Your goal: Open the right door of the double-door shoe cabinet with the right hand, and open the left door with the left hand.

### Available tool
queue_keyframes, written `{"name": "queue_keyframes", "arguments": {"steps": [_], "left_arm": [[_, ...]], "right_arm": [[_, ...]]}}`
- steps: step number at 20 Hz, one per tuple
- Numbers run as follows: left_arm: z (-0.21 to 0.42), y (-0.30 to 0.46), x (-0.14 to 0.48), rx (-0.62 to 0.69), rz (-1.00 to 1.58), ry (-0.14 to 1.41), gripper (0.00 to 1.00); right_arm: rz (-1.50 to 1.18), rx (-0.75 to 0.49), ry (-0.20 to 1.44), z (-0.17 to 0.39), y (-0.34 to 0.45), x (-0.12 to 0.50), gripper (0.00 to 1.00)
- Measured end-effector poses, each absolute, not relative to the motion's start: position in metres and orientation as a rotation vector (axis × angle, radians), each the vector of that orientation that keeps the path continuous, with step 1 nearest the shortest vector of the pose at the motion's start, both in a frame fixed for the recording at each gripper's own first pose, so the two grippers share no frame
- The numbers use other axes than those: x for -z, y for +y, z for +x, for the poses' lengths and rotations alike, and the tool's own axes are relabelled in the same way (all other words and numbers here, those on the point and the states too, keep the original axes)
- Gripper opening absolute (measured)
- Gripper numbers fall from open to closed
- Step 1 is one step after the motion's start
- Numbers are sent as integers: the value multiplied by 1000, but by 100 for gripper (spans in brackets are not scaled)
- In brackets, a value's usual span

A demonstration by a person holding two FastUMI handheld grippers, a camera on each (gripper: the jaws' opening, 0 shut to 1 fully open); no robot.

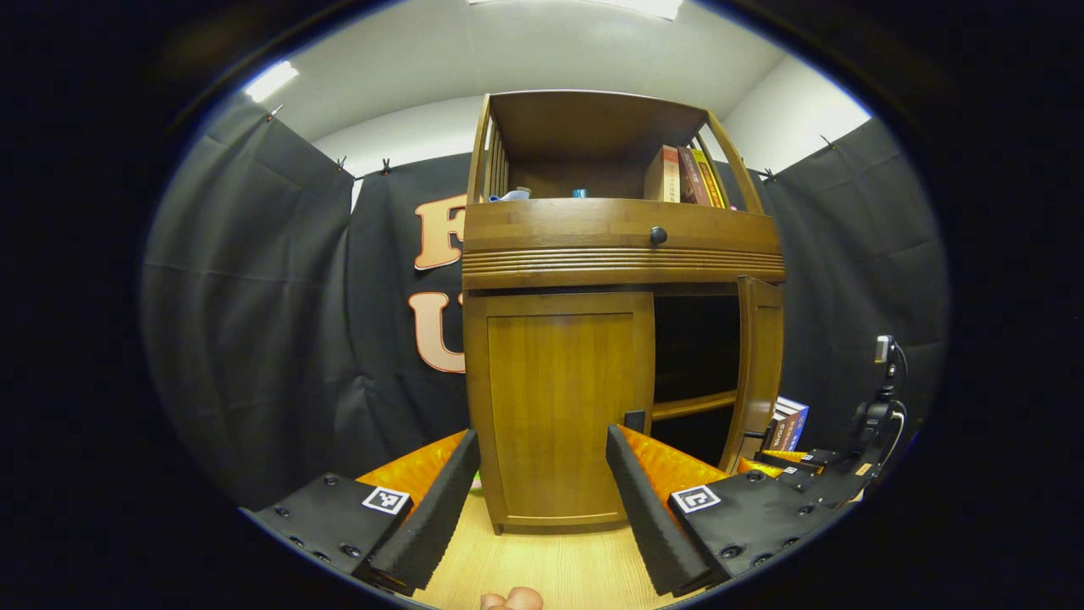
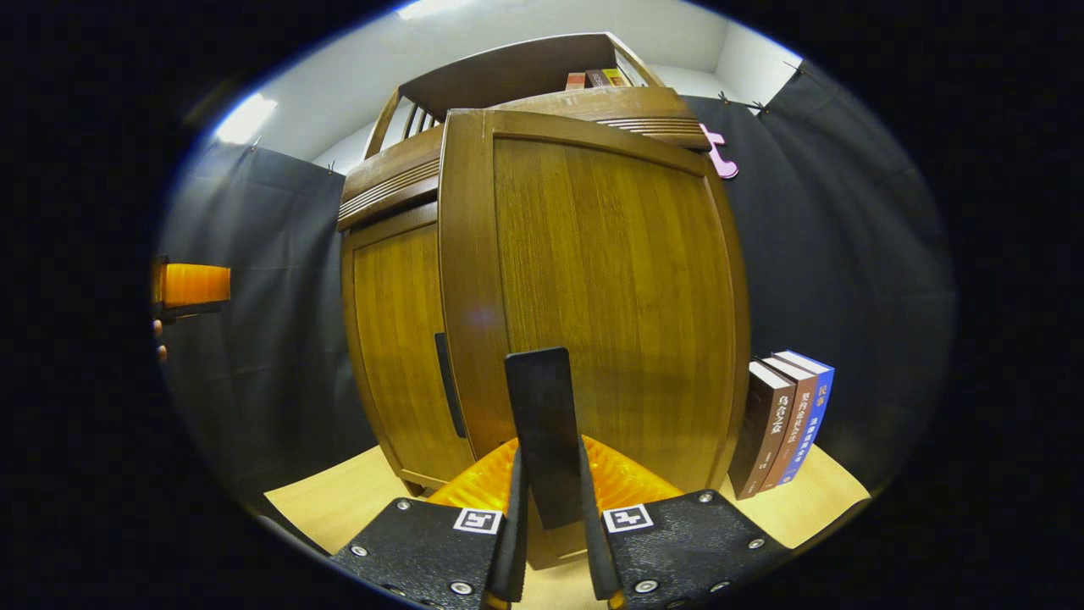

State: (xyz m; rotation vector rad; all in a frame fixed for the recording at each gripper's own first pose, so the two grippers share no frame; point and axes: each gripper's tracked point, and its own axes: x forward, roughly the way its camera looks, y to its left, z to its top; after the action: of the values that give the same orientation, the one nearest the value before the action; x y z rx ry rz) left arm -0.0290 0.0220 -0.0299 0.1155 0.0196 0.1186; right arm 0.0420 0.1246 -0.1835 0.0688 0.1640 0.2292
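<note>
booth: black cloth walls clipped up at the top, white ceiling with strip lights, pale wood-grain tabletop (image 1: 542, 568) under everything.
shoe cabinet (image 1: 622, 246): brown varnished wood, stands on the tabletop in the middle of the left gripper view; ribbed moulding band across the front, one small dark round knob (image 1: 658, 235) above it, open shelf on top with slatted sides.
left door (image 1: 561, 407): closed, flat framed panel, vertical grain, glossy.
right door (image 2: 593, 305): swung out; in the left gripper view it stands edge-on at the cabinet's right, dark interior and one shelf board (image 1: 694, 404) exposed.
door handle (image 2: 546, 436): flat dark rectangular tab on the right door's edge.
right gripper (image 2: 548, 517): clenched on the door handle, both fingers pressed against the tab's sides; also seen at the lower right of the left gripper view.
left gripper (image 1: 542, 474): released, fingers wide apart, ribbed foam-like pads (image 1: 631, 491), hovering in front of the left door, not touching it.
books on shelf (image 1: 684, 176): a few upright, leaning at the top shelf's right end.
books on table (image 2: 783, 422): three upright, just beside the cabinet's right side.
</note>
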Motion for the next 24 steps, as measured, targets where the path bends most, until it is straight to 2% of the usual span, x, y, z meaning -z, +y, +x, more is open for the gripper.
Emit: {"name": "queue_keyframes", "arguments": {"steps": [9, 10, 12, 13, 14, 15, 16, 17, 18, 19, 20, 21, 23, 24], "left_arm": [[-31, 0, 27, -74, 116, 16, 95], [-32, -2, 27, -71, 116, 16, 95], [-32, -6, 27, -63, 117, 16, 95], [-32, -8, 28, -59, 117, 17, 95], [-33, -10, 28, -53, 116, 18, 95], [-32, -11, 28, -51, 116, 19, 95], [-33, -12, 30, -50, 116, 21, 95], [-32, -13, 30, -49, 117, 23, 95], [-31, -13, 30, -49, 117, 24, 95], [-31, -15, 30, -48, 116, 25, 95], [-30, -15, 30, -47, 115, 26, 95], [-30, -16, 31, -46, 114, 28, 95], [-29, -18, 33, -45, 115, 32, 95], [-28, -19, 33, -43, 117, 34, 95]], "right_arm": [[52, -178, 141, 0, 70, 180, 29], [52, -170, 142, -2, 66, 181, 19], [51, -154, 155, -6, 56, 184, 19], [52, -145, 161, -7, 52, 185, 28], [48, -140, 169, -11, 48, 185, 28], [43, -133, 162, -10, 45, 185, 23], [38, -125, 165, -11, 40, 186, 14], [38, -121, 166, -14, 37, 184, 31], [44, -118, 168, -16, 35, 183, 22], [45, -114, 170, -17, 31, 184, 22], [39, -111, 169, -18, 28, 184, 31], [30, -107, 170, -19, 24, 184, 30], [26, -96, 169, -22, 17, 182, 8], [26, -91, 170, -22, 12, 182, 8]]}}
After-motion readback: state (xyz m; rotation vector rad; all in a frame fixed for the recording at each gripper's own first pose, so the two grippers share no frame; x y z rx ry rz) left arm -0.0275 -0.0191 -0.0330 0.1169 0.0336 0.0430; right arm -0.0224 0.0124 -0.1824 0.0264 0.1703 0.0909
